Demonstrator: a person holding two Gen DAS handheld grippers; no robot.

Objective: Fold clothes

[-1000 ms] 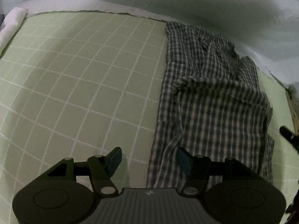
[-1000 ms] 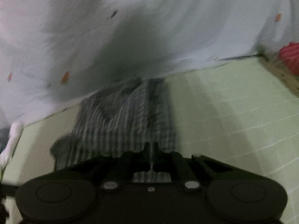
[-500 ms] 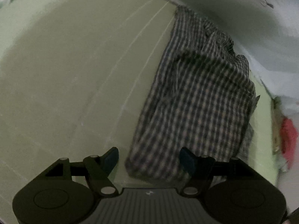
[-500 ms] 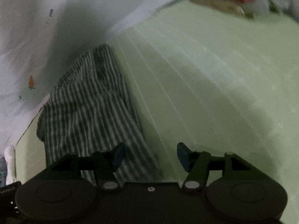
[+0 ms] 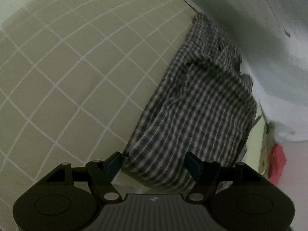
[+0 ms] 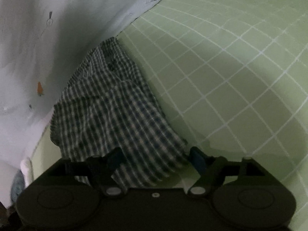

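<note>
Shirt [image 5: 194, 115] in front of my grippers: navy/white check. Sheet [image 5: 77, 77] under it: pale green, white grid. Beside the shirt, white bedding [image 6: 38, 48] with orange carrot print.

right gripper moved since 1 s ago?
Yes. The right gripper was shut with the white sheet filling its view; it is now open, lower, at the checked shirt's near edge.

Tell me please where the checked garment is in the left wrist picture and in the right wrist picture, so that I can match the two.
Left wrist: the checked garment lies right of centre, running down between the open left gripper.
Right wrist: it lies left of centre, its near end between the open right gripper.
Shared landmark: the green grid sheet beneath it, with the pale printed fabric along its far side.
</note>
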